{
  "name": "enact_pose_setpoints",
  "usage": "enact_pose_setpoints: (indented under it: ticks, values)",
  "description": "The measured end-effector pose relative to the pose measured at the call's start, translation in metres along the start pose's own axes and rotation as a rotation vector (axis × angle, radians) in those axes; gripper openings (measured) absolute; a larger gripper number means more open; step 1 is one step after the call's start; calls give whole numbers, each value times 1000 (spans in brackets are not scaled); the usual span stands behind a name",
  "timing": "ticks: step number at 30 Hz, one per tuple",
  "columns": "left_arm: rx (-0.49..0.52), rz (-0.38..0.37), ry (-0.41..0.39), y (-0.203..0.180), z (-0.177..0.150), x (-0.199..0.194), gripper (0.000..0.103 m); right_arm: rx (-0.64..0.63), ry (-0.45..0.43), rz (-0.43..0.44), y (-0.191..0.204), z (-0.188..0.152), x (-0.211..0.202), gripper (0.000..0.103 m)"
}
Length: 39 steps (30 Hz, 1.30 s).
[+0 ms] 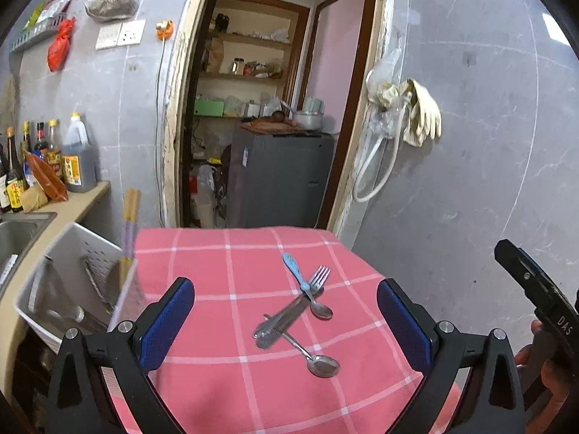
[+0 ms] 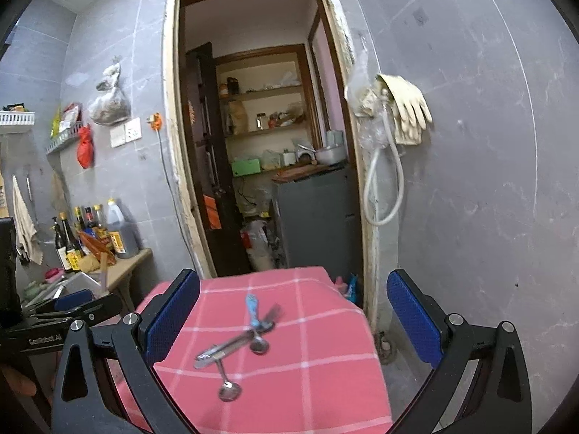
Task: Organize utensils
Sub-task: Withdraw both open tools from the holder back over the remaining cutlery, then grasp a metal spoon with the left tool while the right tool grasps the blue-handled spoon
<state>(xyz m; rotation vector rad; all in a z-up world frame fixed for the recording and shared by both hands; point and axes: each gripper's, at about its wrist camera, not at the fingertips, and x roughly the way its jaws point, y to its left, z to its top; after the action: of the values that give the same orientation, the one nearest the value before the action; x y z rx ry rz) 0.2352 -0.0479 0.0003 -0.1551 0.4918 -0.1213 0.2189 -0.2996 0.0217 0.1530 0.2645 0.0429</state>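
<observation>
A fork [image 1: 317,279], a blue-handled spoon [image 1: 305,287], a plain steel spoon [image 1: 315,356] and a flat steel tool-like utensil [image 1: 282,320] are lying crossed in a loose pile on the table, which is wearing a pink checked cloth [image 1: 217,271]. The left tool [image 1: 286,325] is standing wide with nothing between its blue pads. The right tool [image 2: 293,322] is likewise gaping wide and empty. A white basket [image 1: 72,278] holding chopsticks [image 1: 128,231] is sitting just beside the table's left edge.
</observation>
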Motion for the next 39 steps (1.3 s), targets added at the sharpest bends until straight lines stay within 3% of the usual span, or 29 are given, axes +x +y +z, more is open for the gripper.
enact_pose_setpoints:
  ticks: [11,20,24,26,29,35,39]
  values:
    - [-74,19,182,0,-40,65,102,21,163,76,-32,-49,71,102]
    - [-145,19,288,8,-65,111,100,22,294,208,-38,-84,137,102]
    - [-186,-37,349,9,-73,125,83,41,387,297,-34,-93,173,96]
    - [-224,-75,384,9,-78,131,69,31,434,323,-29,-98,188,81]
    - [-274,-112,420,7,-83,140,59,4,516,372,-17,-109,213,69]
    - [-290,-124,453,3,-92,156,45,-84,639,438,15,-135,244,56]
    - [-274,-129,450,3,-91,158,42,-118,685,473,31,-146,255,49]
